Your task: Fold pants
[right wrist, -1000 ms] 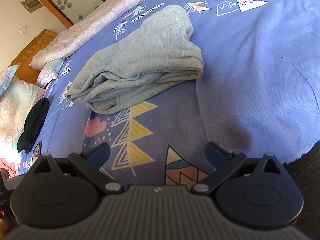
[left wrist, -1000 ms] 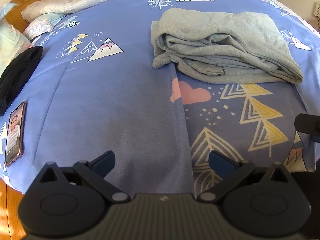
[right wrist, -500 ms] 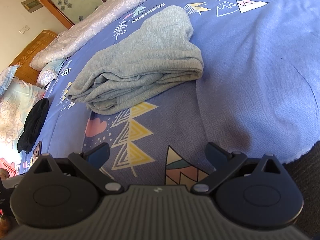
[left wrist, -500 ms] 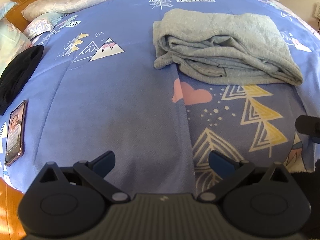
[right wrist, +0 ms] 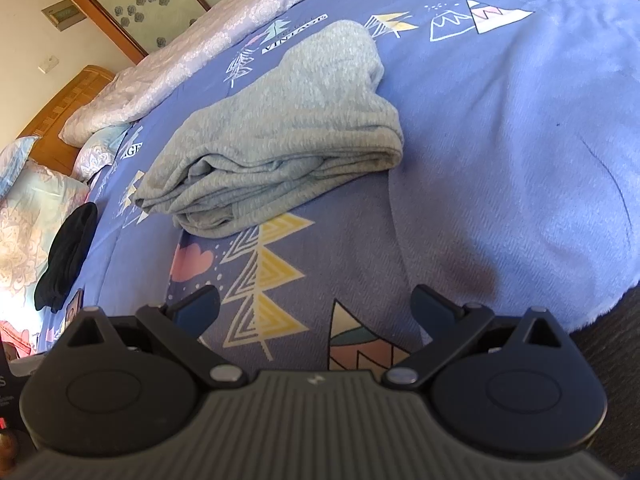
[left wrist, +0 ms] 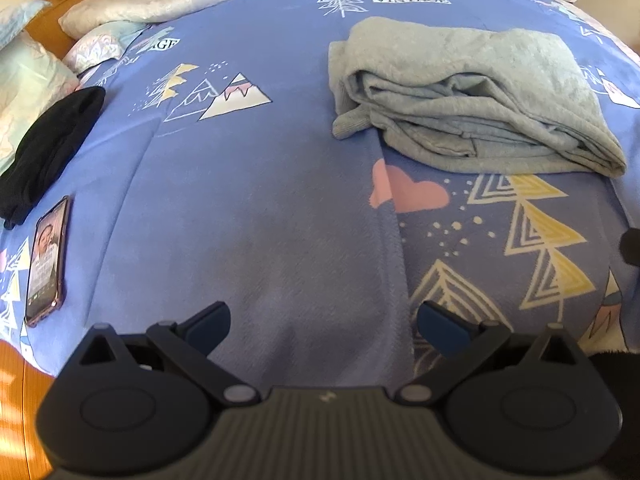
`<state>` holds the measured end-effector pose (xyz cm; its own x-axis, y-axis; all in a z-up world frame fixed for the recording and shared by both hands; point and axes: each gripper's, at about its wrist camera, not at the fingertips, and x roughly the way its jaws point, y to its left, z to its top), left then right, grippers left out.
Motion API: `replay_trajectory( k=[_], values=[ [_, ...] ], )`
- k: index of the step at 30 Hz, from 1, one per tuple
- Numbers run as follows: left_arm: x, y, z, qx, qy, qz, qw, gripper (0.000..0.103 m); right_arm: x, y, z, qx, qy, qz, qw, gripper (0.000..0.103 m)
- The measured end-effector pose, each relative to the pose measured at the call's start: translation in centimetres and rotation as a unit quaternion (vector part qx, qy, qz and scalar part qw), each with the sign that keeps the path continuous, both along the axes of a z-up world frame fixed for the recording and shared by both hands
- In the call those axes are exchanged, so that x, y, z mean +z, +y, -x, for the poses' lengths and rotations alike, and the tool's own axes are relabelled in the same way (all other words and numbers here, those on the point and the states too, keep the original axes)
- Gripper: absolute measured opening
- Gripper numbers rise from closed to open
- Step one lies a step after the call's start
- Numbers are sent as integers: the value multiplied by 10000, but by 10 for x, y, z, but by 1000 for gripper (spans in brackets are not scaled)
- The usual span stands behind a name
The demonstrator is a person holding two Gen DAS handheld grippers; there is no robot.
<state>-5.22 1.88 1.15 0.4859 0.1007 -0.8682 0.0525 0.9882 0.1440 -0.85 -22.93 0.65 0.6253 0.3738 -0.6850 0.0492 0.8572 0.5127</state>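
Both claws, left gripper (left wrist: pixel 323 322) and right gripper (right wrist: pixel 316 306), hang empty with jaws wide apart at the near edge of the bed (left wrist: pixel 248 208), well apart from the pants (left wrist: pixel 472 92), which sit as a grey folded stack toward the far right. The fold looks done but loose: a cuff (left wrist: pixel 350 122) pokes out at the stack's near left corner, so if you nudge or regrip there you likely drag layers and undo it. The phone (left wrist: pixel 46 254) lies near the left edge, so a wide left sweep could knock it off.
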Motion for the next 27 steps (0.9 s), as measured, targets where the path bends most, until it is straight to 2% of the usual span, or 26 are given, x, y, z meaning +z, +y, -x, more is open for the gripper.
replay_trajectory(
  k=[12,15,21,27],
  values=[
    [-2,-4,-3,16,225,-184,9996,103,17,-13,-3,-35,-188,-304,9994,103],
    [7,-7,-7,-54,262,-101,9996,103,24,-15,-1,-26,-252,-395,9989,103],
    [35,-19,-10,-221,13,-69,9997,103,42,-6,11,299,-484,-293,9980,103],
    [45,-34,-3,-429,-75,5,9991,103,51,-9,20,106,-679,-173,9975,103]
  ],
)
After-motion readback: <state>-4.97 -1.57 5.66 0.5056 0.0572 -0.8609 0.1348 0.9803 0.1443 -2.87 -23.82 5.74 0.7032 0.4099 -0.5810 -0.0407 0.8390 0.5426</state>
